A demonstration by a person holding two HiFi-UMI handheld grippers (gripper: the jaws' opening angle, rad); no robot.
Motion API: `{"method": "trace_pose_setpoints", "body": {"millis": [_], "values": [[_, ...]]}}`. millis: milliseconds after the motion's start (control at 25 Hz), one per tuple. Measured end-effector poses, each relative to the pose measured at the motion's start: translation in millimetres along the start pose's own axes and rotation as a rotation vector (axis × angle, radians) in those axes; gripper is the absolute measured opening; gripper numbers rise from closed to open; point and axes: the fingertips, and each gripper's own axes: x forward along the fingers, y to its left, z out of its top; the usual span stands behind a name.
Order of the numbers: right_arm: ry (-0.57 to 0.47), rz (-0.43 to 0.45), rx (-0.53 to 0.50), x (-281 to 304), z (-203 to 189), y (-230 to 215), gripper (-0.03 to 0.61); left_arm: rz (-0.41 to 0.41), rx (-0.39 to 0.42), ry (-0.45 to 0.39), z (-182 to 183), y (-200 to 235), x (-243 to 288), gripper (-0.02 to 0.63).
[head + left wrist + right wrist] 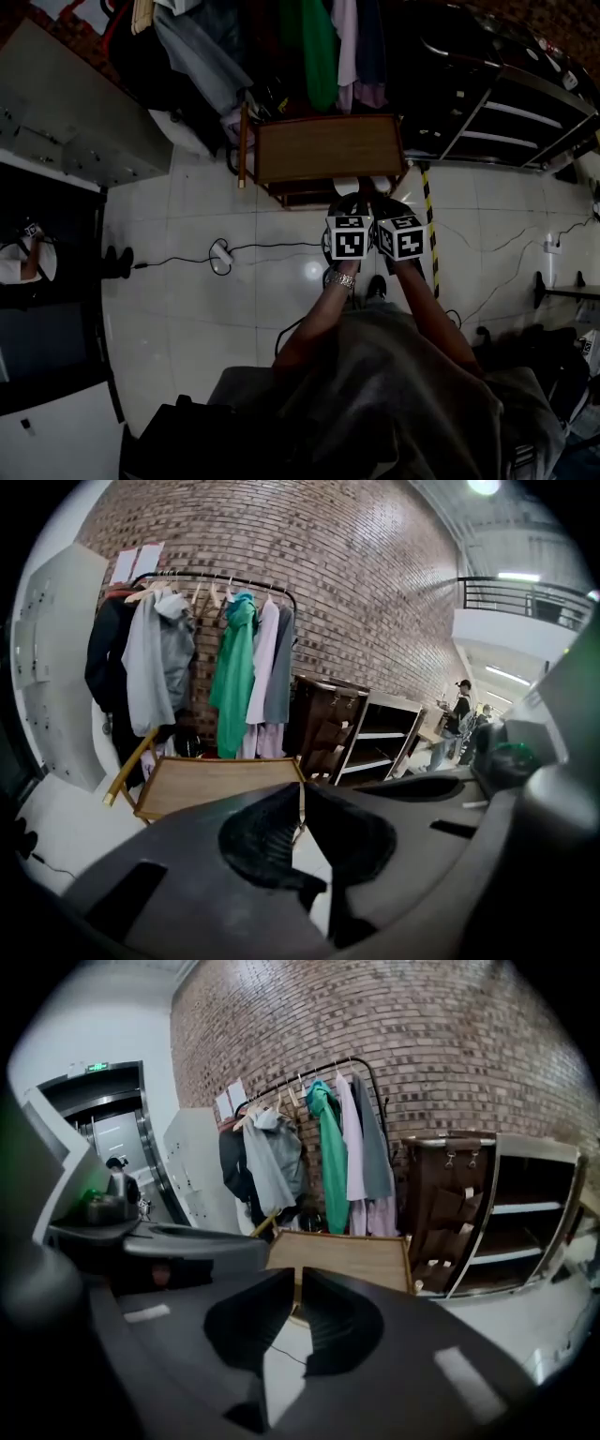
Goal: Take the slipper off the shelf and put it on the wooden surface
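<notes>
Left gripper (300,794) and right gripper (298,1283) side by side, both with jaws together, nothing between them. Wooden table (323,148) just beyond at 12 o'clock. Dark shelf (511,117) at 2 o'clock. Slipper location: cannot tell.

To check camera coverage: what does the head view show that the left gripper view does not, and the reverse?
Only the head view: the two marker cubes and the person's forearms. Only the left gripper view: the brick wall, and the left gripper, jaws shut and empty. Both: the wooden table, the green garment, the dark shelf unit.
</notes>
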Motion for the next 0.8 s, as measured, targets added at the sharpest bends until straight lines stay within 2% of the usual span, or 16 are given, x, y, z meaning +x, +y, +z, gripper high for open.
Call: {"method": "trace_pose_setpoints", "body": {"millis": [320,600,800], "values": [[-0.114,0.000,-0.010,-20.2,54.6,-21.7,0.017,-0.018,0.037,-0.099,51.6,-23.7,3.1,0.015],[-0.112,0.023,-0.029,-22.5,61.0,-28.2,0.015,0.002,0.057,-0.140,66.3,-31.5,3.3,0.015],[-0.114,0.019,-0.028,-28.3,64.5,-34.4,0.015,0.010,0.099,-0.130,71.6,-39.4,5.6,0.014]]}}
